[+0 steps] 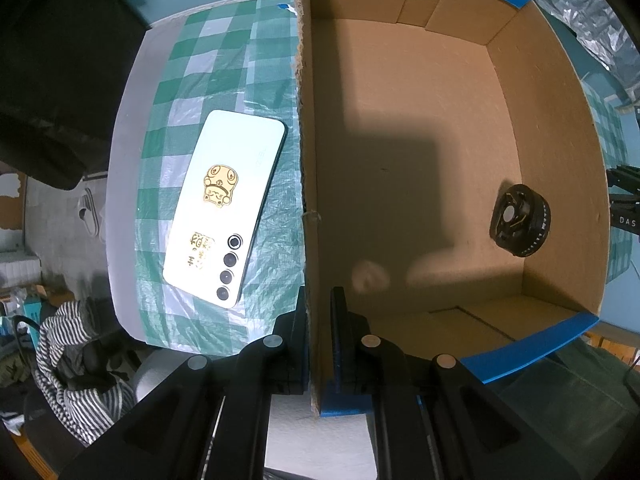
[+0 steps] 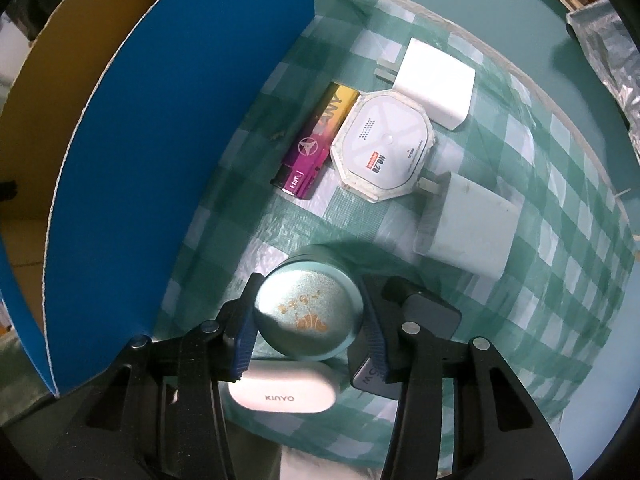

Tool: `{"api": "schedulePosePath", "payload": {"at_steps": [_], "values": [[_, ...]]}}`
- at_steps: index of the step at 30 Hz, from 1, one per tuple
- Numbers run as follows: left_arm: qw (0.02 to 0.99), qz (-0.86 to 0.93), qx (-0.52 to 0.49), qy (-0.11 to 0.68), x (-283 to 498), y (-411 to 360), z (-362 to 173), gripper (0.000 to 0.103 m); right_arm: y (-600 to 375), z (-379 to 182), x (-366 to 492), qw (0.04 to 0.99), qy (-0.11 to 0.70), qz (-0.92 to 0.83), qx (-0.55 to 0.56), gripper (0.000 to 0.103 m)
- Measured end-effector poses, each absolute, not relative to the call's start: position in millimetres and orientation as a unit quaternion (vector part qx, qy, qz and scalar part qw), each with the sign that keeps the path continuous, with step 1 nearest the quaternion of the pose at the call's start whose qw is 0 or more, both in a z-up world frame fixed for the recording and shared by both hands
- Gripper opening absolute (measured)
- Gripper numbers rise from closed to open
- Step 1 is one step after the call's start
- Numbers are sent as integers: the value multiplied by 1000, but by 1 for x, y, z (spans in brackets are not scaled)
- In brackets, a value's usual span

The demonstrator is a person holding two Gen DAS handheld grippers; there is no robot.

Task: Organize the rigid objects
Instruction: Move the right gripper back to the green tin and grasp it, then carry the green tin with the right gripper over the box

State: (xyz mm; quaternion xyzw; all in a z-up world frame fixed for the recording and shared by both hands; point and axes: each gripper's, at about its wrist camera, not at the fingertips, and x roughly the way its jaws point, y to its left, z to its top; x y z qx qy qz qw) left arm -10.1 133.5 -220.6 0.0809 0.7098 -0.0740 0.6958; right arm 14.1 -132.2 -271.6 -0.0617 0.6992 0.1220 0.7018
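Left hand-held gripper point(image 1: 319, 320) clamped on cardboard box point(image 1: 420, 160) wall, one finger each side. Right hand-held gripper point(image 2: 308, 320) straddles round teal tin point(image 2: 308, 314) on checkered bench point(image 2: 520, 300), pads at its sides, contact unclear.

— What covers the tabletop point(image 2: 500, 20)?
— A green-and-white checked plastic cloth point(image 2: 560, 288).
— And on it?
— A brown cardboard box with blue outer walls point(image 1: 540, 356), a white phone face down point(image 1: 224, 208), a round teal tin point(image 2: 308, 312), two white chargers, an octagonal white case point(image 2: 384, 148) — and a purple-yellow lighter point(image 2: 316, 144).
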Motion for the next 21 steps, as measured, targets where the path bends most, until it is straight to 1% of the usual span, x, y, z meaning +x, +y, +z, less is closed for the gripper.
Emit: {"api": "schedulePosePath", "payload": {"at_steps": [12, 21], "values": [[696, -76, 82, 709, -8, 131, -219, 8, -132, -253, 23, 708, 694, 121, -51, 44], [697, -77, 81, 708, -8, 131, -218, 9, -132, -228, 29, 719, 682, 128, -50, 44]]}}
